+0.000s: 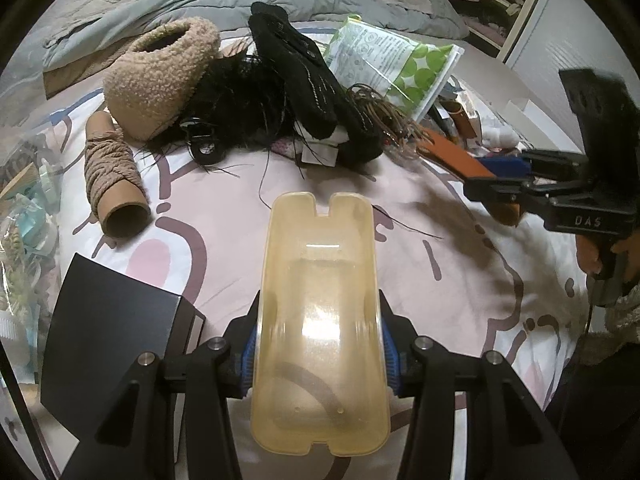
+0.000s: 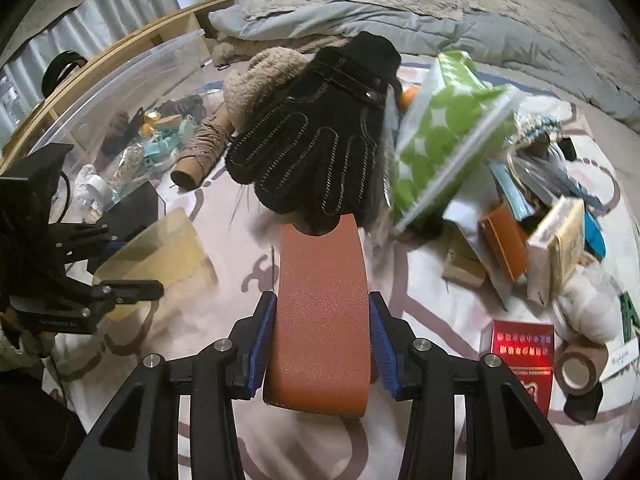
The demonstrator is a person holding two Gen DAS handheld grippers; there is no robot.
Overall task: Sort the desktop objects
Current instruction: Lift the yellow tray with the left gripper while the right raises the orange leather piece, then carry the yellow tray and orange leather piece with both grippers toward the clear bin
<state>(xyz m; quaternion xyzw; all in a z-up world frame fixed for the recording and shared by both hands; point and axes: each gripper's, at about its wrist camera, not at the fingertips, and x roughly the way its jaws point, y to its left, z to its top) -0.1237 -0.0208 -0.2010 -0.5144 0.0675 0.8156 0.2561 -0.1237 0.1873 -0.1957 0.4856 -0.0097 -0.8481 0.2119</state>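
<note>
While both grippers carry something lifted off the pink printed bedsheet (image 1: 224, 248), the step in hand looks like the carry-off stage of sorting: picked items now need destinations. At far left a clear plastic storage bin (image 2: 132, 68) holds small clutter: teal clips, a white-capped bottle and bagged bits, too jumbled to name further. Beside it lies a dark box (image 1: 108, 344) and a yarn-wrapped cardboard tube (image 1: 114, 184). The left gripper (image 1: 320, 354) pinches a translucent yellow plastic lid (image 1: 320, 312) by its long edges, above the sheet. The right gripper (image 2: 322, 342) clamps an orange leather sleeve (image 2: 322, 312), held just beneath the black glove (image 2: 316, 148) on the pile. Next, I judge, each item wants carrying leftward to the bin without snagging the pile.
</note>
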